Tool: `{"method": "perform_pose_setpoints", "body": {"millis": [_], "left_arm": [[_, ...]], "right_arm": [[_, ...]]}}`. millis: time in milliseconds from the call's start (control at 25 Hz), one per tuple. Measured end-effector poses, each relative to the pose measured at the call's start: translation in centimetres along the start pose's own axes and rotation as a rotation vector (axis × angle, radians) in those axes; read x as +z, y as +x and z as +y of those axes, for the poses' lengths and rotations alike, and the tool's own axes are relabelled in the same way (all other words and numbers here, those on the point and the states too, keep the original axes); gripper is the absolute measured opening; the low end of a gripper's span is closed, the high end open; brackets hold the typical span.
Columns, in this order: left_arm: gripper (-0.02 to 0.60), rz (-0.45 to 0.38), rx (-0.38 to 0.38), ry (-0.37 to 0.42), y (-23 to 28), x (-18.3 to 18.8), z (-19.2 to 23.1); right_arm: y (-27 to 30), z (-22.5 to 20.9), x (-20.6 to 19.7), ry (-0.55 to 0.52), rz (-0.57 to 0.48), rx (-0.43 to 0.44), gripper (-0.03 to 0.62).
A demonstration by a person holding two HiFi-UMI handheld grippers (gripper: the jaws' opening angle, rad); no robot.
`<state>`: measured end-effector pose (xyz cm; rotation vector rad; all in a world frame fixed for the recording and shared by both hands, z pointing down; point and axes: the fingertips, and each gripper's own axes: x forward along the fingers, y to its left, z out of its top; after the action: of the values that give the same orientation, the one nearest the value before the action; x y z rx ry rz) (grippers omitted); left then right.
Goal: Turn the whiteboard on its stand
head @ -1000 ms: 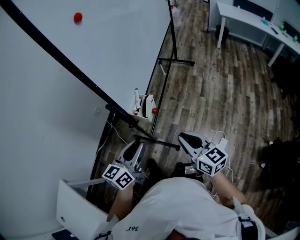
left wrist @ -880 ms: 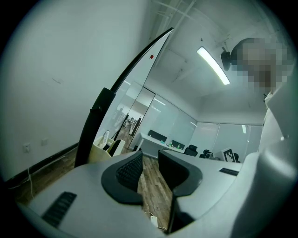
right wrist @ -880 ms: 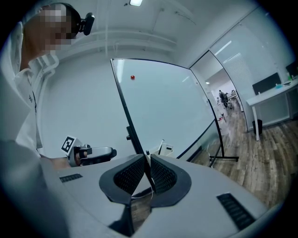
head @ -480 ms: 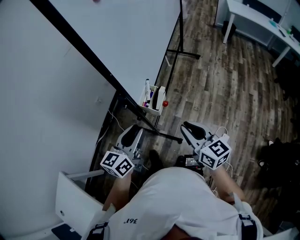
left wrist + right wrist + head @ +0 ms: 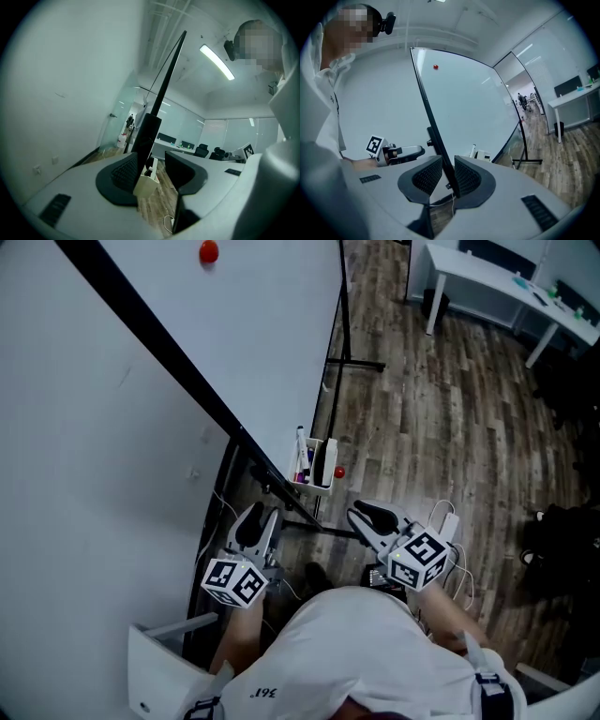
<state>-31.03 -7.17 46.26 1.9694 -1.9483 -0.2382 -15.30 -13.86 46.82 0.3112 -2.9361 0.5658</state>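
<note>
**Whiteboard**: tilted on its black stand, which rests on the wood floor close along the white wall.
**Fittings:** red magnet on the white face. Pen tray with markers at the board's near end.
**Left tongs**: jaws opening, with the black frame edge and the tray showing between them. The pads are not pressing.
**Right tongs**: jaws drawn in on the board's near black frame edge, below a small knob.
</note>
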Motion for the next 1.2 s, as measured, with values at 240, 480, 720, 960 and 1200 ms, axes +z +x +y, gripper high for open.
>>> {"method": "perform_pose_setpoints", "body": {"millis": [240, 480, 720, 960, 1200], "left_arm": [[0.207, 0.005, -0.069, 0.070, 2.0, 1.1, 0.3], [0.230, 0.047, -0.148, 0.106, 3.3, 0.9, 0.3], [0.245, 0.065, -0.171, 0.117, 4.9, 0.8, 1.0], [0.245, 0.069, -0.169, 0.100, 6.2, 0.6, 1.3], [0.245, 0.119, -0.156, 0.102, 7.9, 0.0, 1.3]], "right_arm": [[1.1, 0.7, 0.1, -0.001, -0.011, -0.055, 0.080], [1.5, 1.1, 0.3, 0.013, -0.036, -0.121, 0.081], [1.2, 1.0, -0.1, 0.013, -0.036, -0.162, 0.081], [-0.1, 0.1, -0.5, 0.020, -0.038, -0.199, 0.081], [-0.6, -0.6, -0.4, 0.022, -0.033, -0.207, 0.081]]}}
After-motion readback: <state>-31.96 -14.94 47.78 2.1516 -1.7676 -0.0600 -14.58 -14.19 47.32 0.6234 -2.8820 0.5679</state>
